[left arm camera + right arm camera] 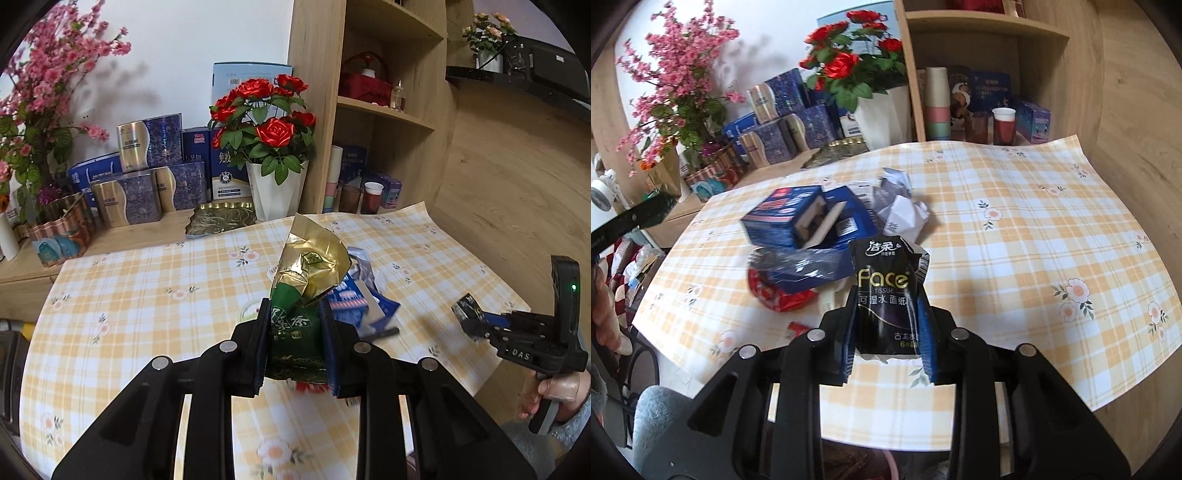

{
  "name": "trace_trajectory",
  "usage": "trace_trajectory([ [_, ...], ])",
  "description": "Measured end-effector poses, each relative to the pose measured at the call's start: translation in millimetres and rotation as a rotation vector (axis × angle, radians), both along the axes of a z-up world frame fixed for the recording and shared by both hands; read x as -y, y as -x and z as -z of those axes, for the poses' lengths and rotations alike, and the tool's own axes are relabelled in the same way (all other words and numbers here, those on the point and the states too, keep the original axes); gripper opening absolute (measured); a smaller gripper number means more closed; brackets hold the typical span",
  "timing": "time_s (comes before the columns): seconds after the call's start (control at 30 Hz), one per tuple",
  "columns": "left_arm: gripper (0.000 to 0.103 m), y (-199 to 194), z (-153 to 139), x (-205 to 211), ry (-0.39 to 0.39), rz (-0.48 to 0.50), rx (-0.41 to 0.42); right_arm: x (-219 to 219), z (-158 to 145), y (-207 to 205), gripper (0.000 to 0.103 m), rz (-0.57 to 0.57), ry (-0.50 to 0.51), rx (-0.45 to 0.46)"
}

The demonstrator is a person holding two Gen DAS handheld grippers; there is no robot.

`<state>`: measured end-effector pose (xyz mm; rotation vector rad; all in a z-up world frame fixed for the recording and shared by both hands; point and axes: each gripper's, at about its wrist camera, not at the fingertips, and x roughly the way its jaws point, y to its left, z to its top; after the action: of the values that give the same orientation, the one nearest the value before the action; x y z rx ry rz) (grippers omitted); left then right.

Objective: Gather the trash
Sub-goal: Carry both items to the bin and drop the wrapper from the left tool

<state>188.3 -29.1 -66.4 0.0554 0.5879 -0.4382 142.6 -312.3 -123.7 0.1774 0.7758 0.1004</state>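
Note:
My left gripper (293, 325) is shut on a green and gold tea bag (308, 273), held above the checked tablecloth (147, 295). My right gripper (888, 317) is shut on a black tissue packet (884, 291); in the left wrist view that right gripper (467, 314) shows at the right with the packet (466, 306) at its tip. More trash lies on the cloth: a torn blue carton (798, 218), crumpled white paper (901, 206), a dark blue wrapper (809, 266) and a red wrapper (775, 291). The blue carton (354, 302) shows behind the tea bag.
A white pot of red roses (275, 192), blue and gold gift boxes (147, 177), a gold tray (221, 218) and a copper tin (62, 232) stand behind the cloth. A wooden shelf (384, 110) with cups (1003, 125) is at the back right. A hand (554, 391) holds the right gripper.

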Motion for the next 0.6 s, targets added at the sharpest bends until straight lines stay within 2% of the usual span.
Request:
trace_trajectory([
  [0.3, 0.025, 72, 2, -17, 0.027, 0.016, 0.013, -28, -8, 43, 0.031, -0.048, -0.024, 0.04],
  [0.6, 0.025, 136, 26, -15, 0.021, 0.066, 0.006, -45, 3, 93, 0.031, -0.075, -0.009, 0.069],
])
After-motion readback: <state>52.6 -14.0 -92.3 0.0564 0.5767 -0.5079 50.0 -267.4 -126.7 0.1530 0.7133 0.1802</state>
